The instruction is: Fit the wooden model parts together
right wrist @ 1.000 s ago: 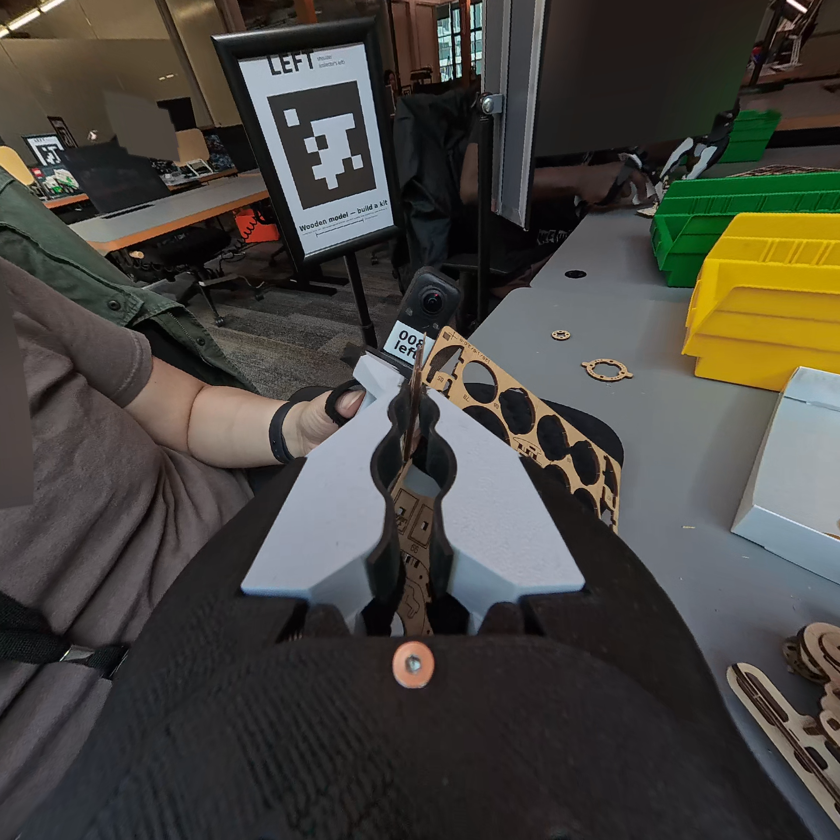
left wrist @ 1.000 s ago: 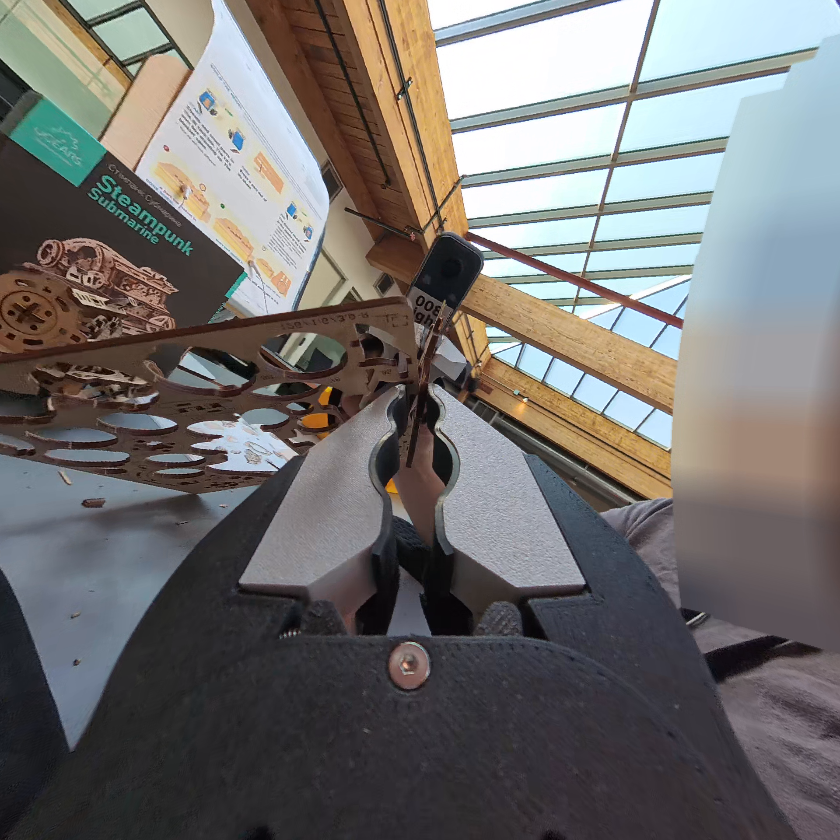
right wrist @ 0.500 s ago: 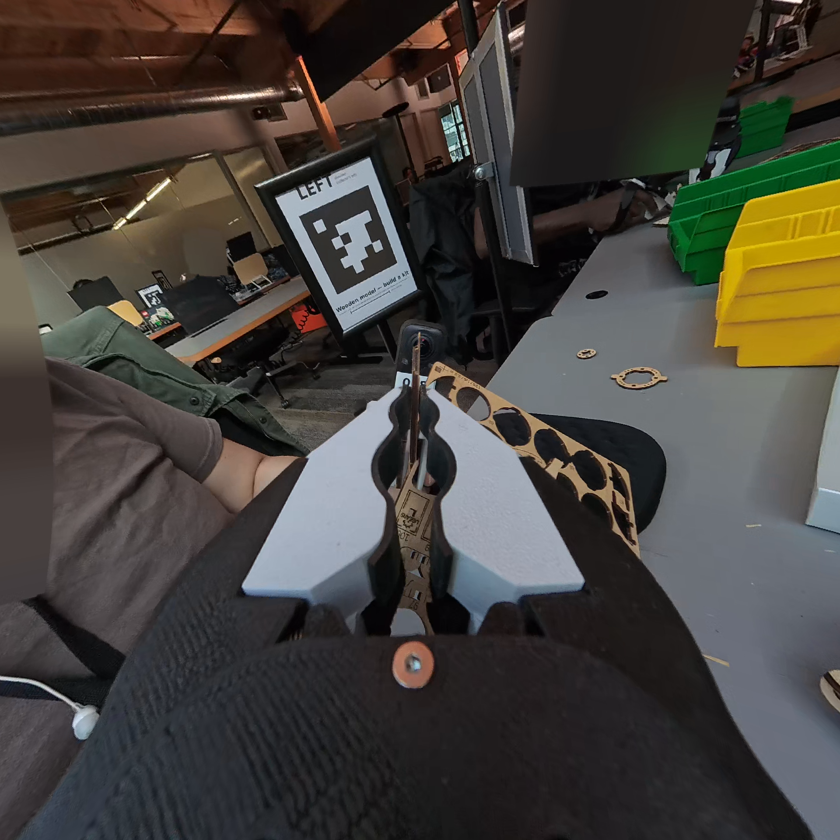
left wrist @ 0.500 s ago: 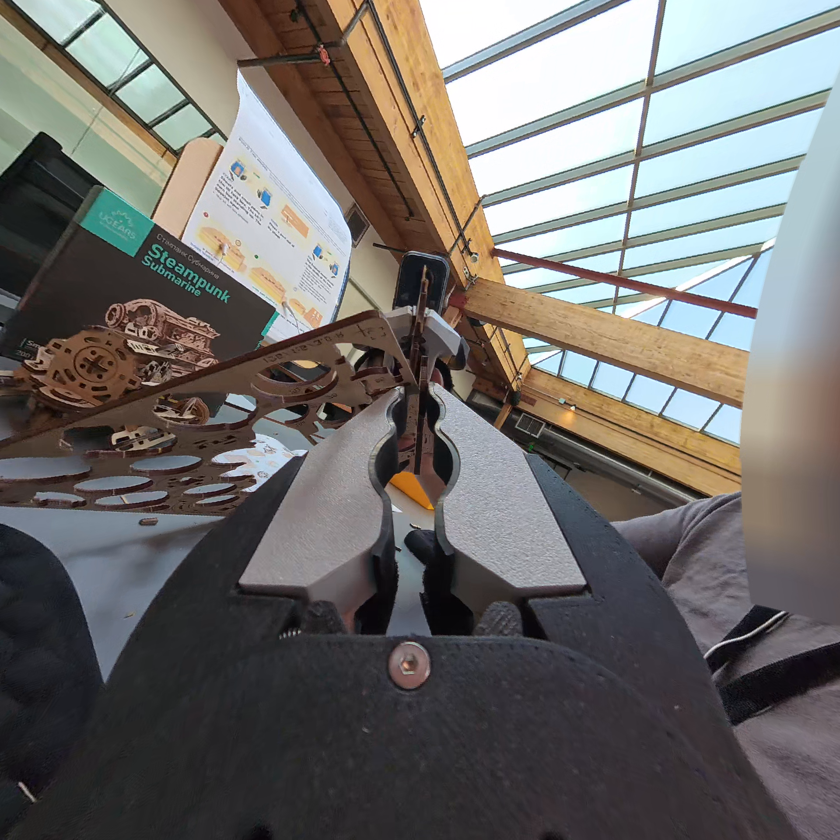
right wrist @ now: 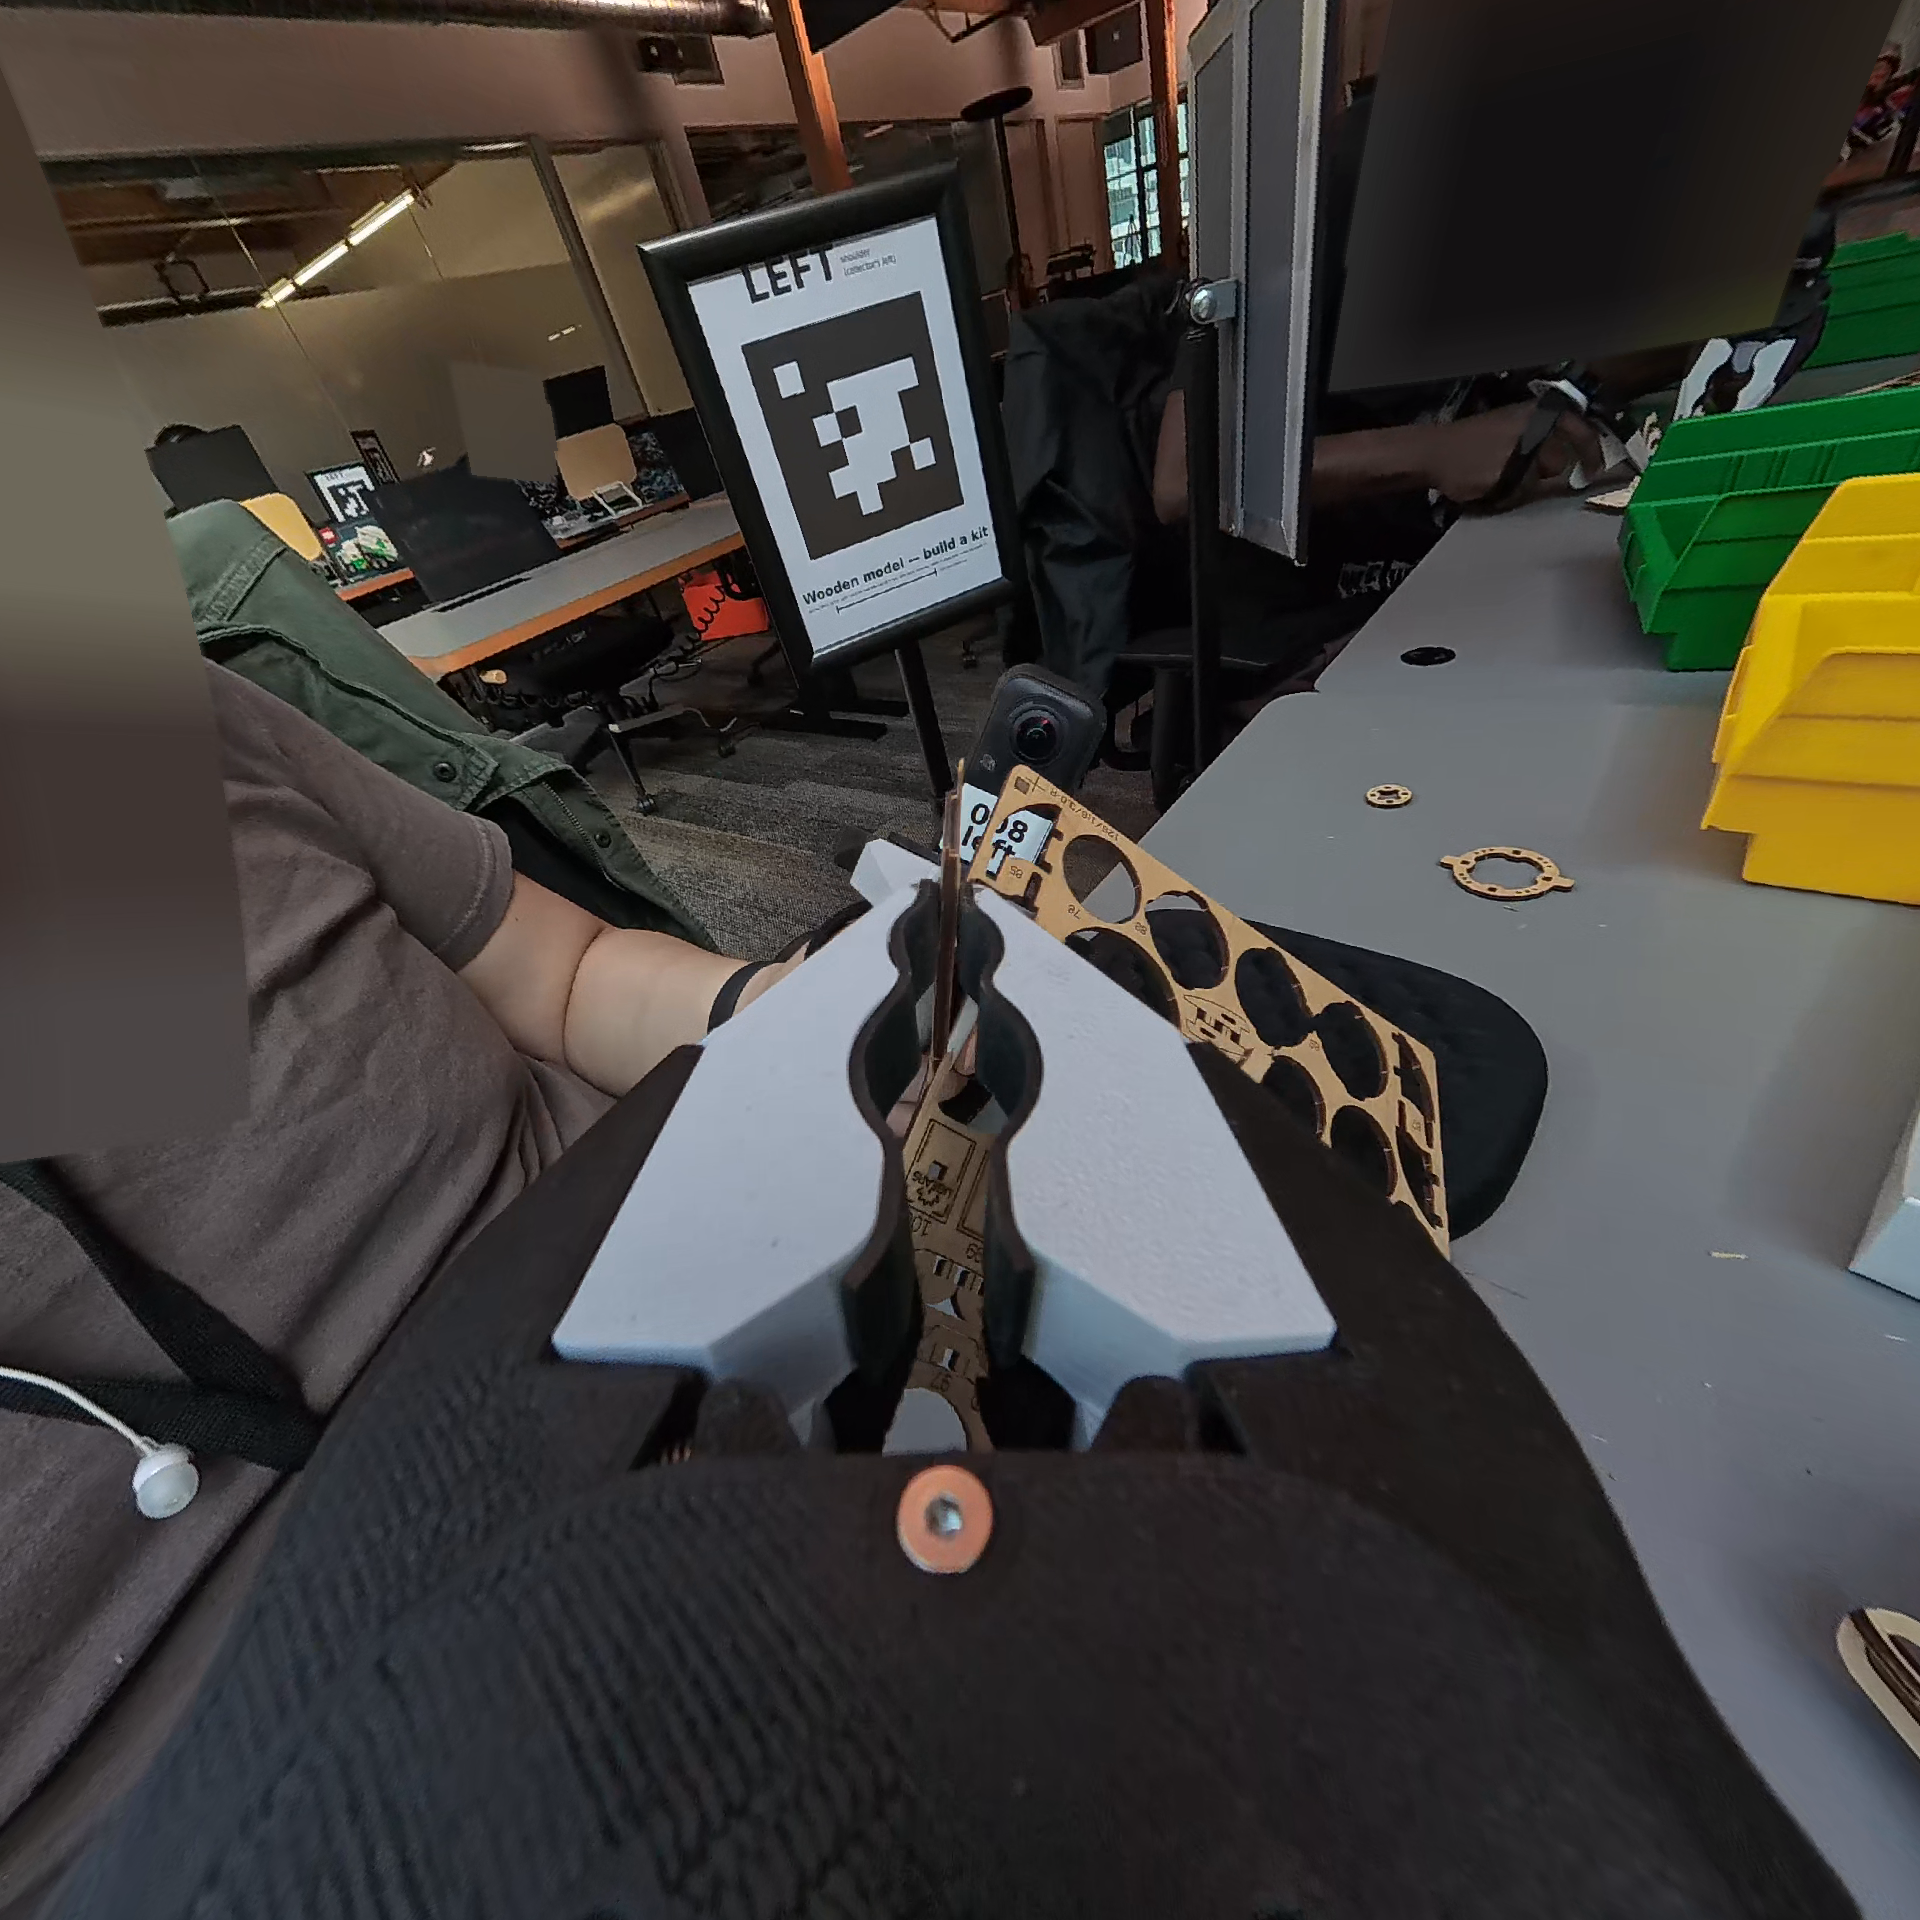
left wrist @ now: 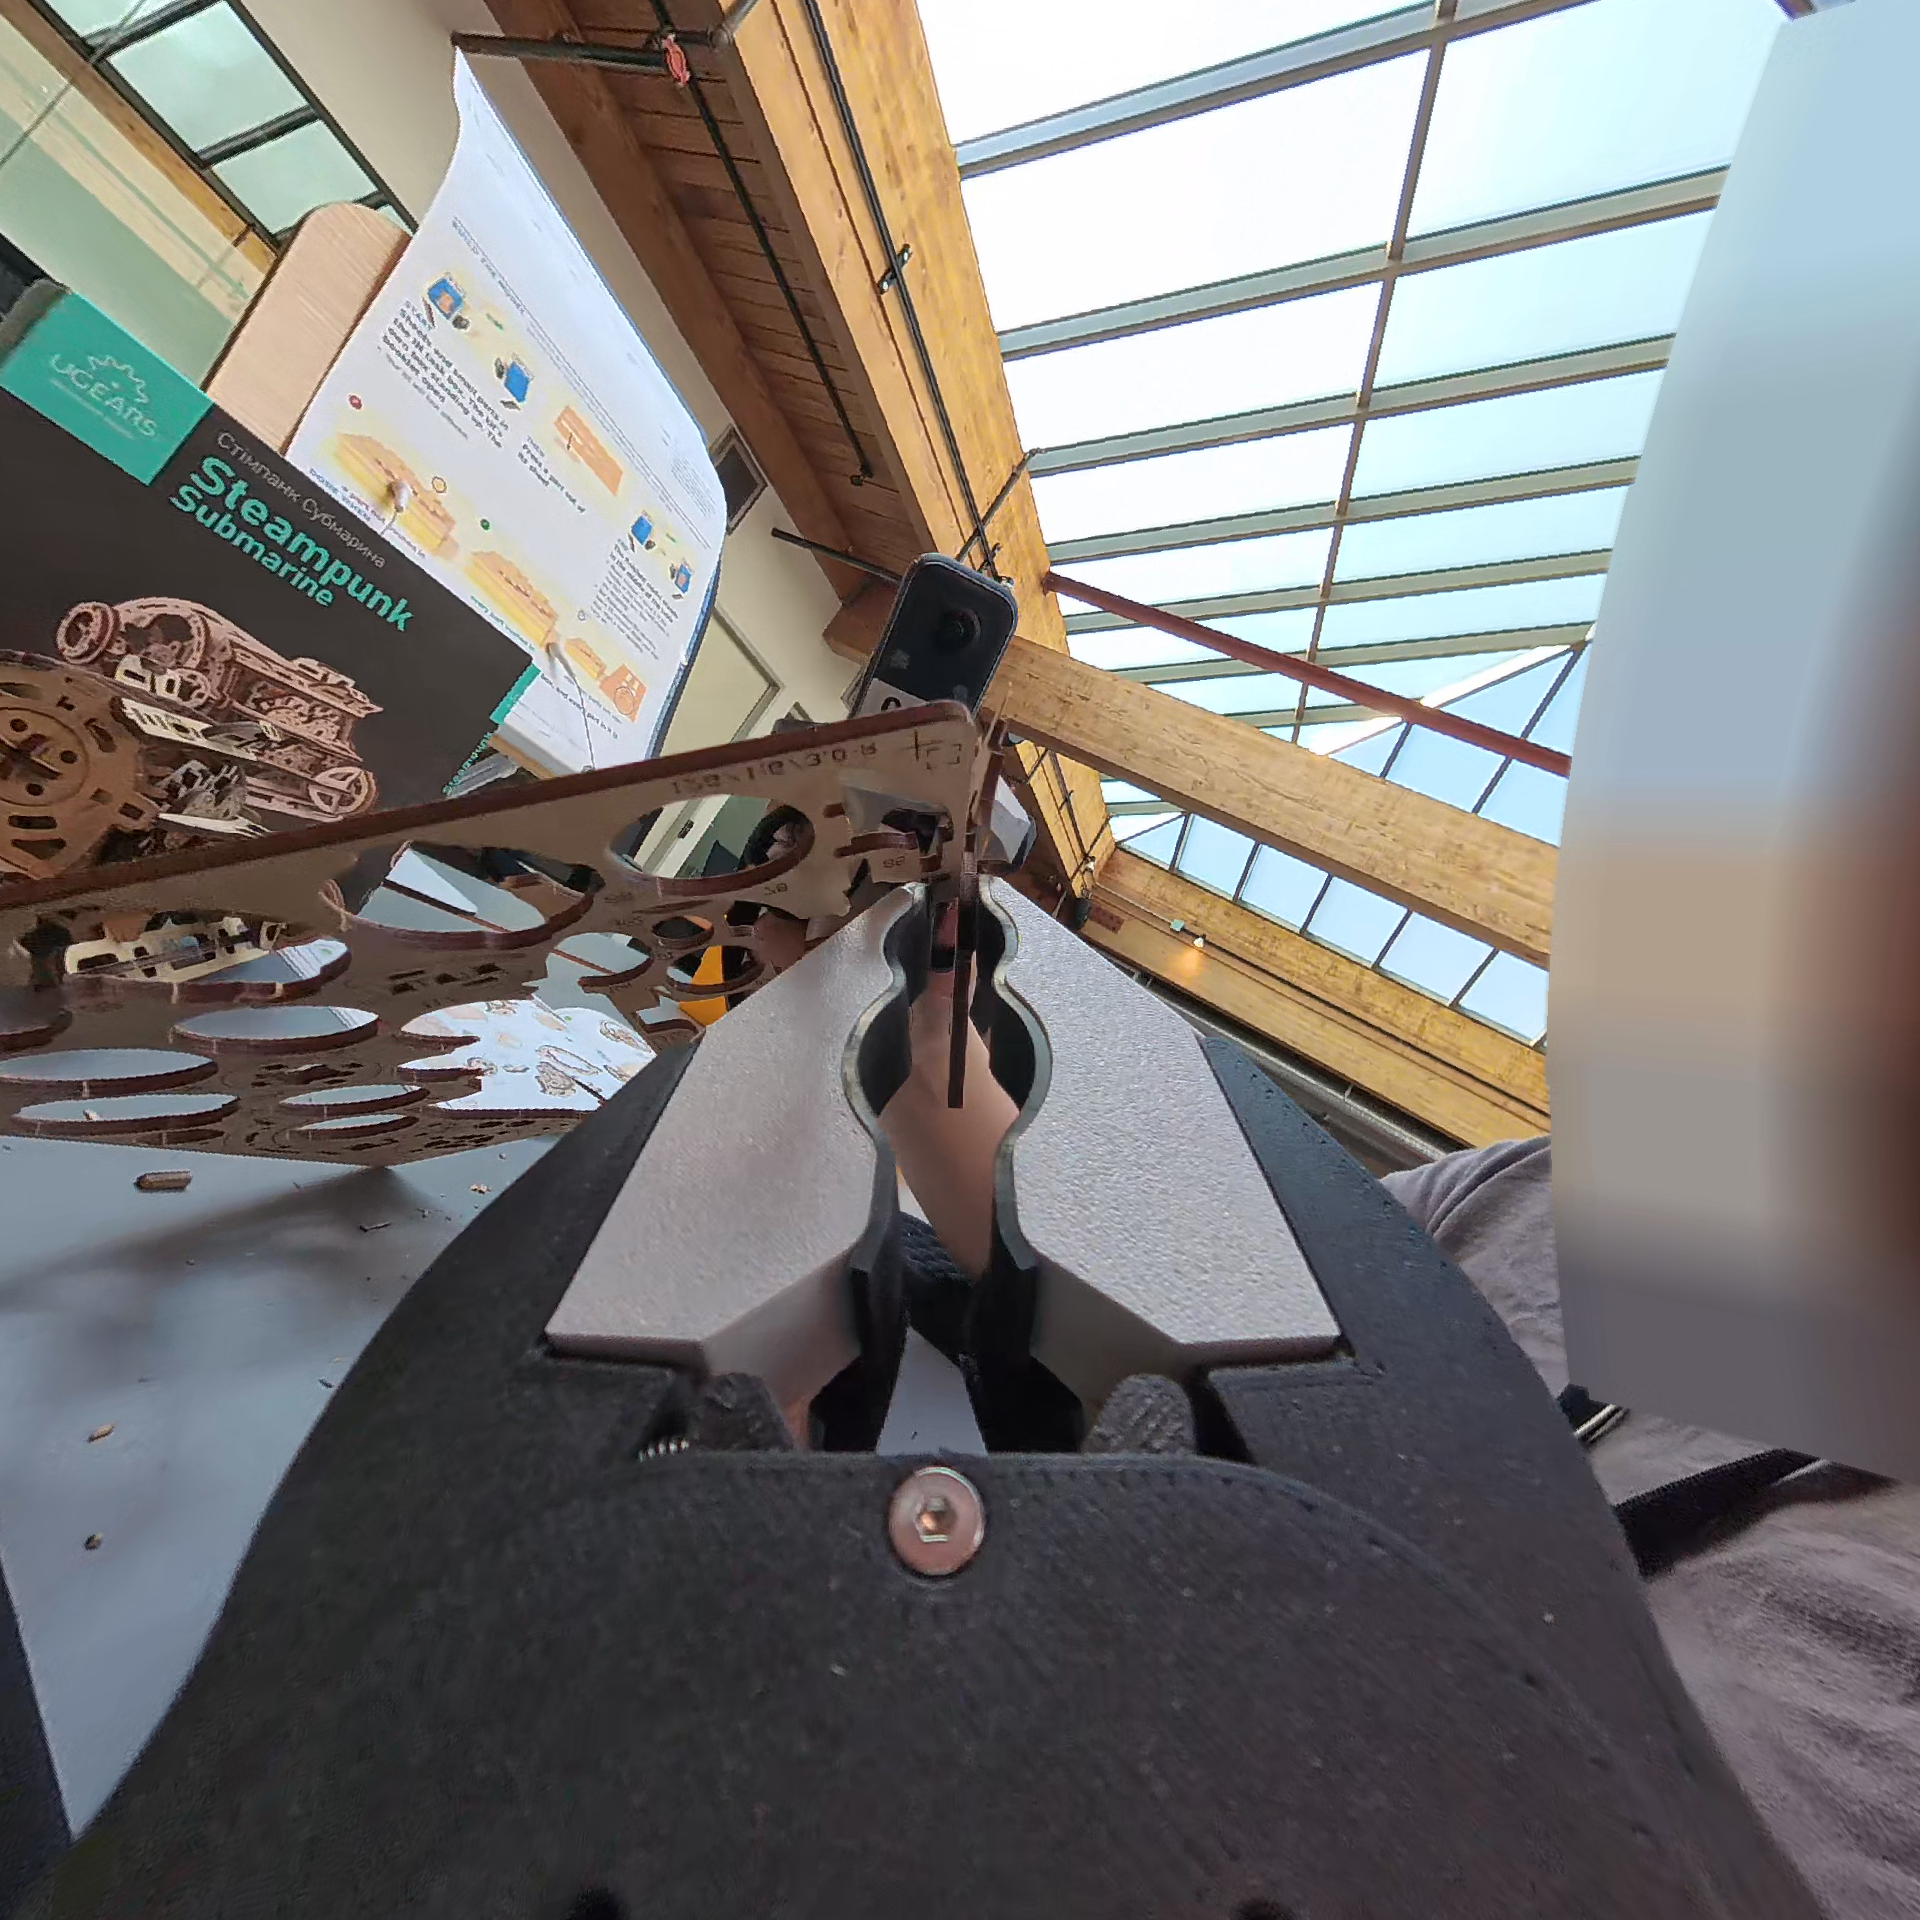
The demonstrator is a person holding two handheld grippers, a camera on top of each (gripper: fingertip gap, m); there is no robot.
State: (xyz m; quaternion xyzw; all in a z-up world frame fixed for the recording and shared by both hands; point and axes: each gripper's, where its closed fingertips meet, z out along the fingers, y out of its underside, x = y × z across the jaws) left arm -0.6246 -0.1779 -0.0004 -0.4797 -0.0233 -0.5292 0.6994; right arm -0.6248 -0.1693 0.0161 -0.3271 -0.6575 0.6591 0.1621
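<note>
Left wrist view: left gripper (left wrist: 951, 914) clamped nearly closed on a thin wooden piece (left wrist: 958, 997), edge-on.
Right gripper (right wrist: 948, 914): likewise pinched on a thin wooden part (right wrist: 948, 966).
Punched wooden sheet (right wrist: 1247, 997): tilted up off the grey table (right wrist: 1621, 1039), beside both tips.
Surface: wooden ring (right wrist: 1504, 871), yellow bin (right wrist: 1829, 717), green bin (right wrist: 1745, 520).
Room: skylight ceiling (left wrist: 1299, 312), kit box (left wrist: 208, 644), framed marker sign (right wrist: 847, 426).

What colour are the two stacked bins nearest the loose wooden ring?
Yellow bins, beside the wooden ring; right wrist view shows them best.
</note>
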